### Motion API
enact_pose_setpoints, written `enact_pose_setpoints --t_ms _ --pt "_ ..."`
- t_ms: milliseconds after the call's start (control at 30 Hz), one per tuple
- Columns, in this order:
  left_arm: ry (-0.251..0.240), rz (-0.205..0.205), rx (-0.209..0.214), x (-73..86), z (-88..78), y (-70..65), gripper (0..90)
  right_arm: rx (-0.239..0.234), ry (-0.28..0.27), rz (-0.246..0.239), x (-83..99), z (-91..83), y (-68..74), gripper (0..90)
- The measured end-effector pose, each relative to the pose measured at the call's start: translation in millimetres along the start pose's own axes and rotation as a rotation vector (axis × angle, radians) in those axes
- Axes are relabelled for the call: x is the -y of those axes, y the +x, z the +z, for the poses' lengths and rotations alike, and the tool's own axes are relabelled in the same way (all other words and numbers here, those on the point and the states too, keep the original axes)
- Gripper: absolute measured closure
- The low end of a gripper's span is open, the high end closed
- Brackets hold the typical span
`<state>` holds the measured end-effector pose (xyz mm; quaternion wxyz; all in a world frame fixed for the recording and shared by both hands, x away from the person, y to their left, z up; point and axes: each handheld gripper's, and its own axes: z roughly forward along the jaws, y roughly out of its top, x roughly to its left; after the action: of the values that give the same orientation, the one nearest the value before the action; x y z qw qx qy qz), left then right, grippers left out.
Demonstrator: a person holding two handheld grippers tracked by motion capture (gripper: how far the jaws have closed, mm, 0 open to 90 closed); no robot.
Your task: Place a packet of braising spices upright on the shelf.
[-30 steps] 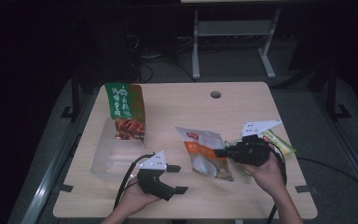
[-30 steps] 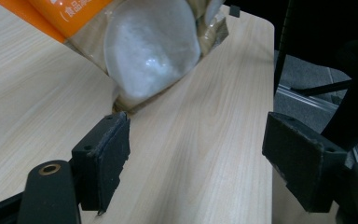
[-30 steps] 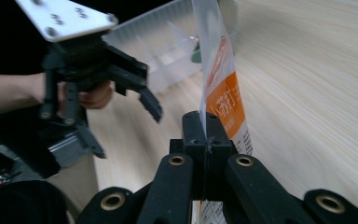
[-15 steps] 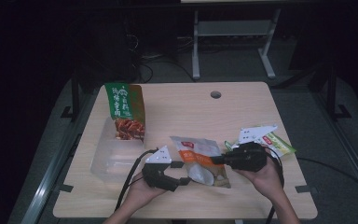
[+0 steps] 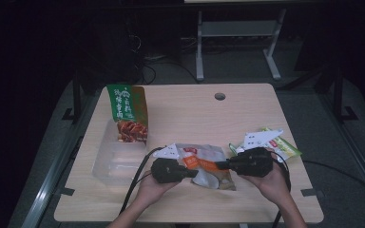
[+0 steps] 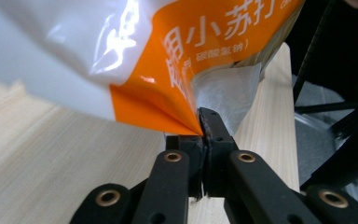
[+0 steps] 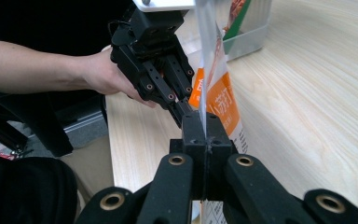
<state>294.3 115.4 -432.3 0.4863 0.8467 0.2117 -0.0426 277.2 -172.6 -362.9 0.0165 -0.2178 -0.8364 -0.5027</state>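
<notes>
Left hand-held gripper (image 5: 193, 172): jaws have just been closing, now pinched on the orange corner of the baking-soda pouch (image 5: 208, 166).
Right hand-held gripper (image 5: 221, 165): clamped on the pouch's opposite edge.
Pouch place: front middle of the surface (image 5: 190, 114), held between both.
Direction: pouch at 3 o'clock from the left one, 9 o'clock from the right.
Long axis: roughly 11 to 5.
Nearer hand: equal.
Count: one pouch, two grippers, one green snack bag (image 5: 127, 111) at 10 o'clock, one clear tray (image 5: 116, 161).
</notes>
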Motion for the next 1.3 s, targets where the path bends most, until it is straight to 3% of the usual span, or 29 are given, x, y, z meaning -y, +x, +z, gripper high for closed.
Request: enact_pose_setpoints --t_ms 133,367,533,733,800,900,1133,1300 --pt "-0.005 -0.001 -0.039 -0.3 -2.5 -4.4 89.5 0.021 0.009 -0.009 -1.0 1.3 -0.3 89.8" --pt "0.012 0.04 -0.127 0.7 -13.0 -9.1 89.7 0.08 0.036 -0.005 3.3 5.3 -3.2 89.0" --pt "0.015 0.031 -0.135 1.7 -16.1 -9.9 89.7 0.085 0.024 0.007 7.4 11.2 -5.4 86.8" --pt "0.019 0.053 -0.139 1.4 -16.1 -11.7 89.3 0.101 0.082 -0.012 8.2 28.1 -1.8 78.7" --pt "0.021 0.064 -0.144 1.4 -16.0 -12.7 89.1 0.1 0.09 -0.012 8.1 32.8 -2.0 78.6" --pt "0.022 0.062 -0.144 2.2 -16.1 -12.3 87.5 0.099 0.103 -0.01 7.3 37.9 -1.8 85.9" --pt "0.021 0.035 -0.095 4.9 -18.3 -14.4 74.7 0.086 0.099 0.016 9.6 34.3 -3.4 89.7" --pt "0.018 0.053 -0.108 8.1 -21.4 -21.6 65.0 0.094 0.089 0.034 11.5 26.8 -1.1 89.9"
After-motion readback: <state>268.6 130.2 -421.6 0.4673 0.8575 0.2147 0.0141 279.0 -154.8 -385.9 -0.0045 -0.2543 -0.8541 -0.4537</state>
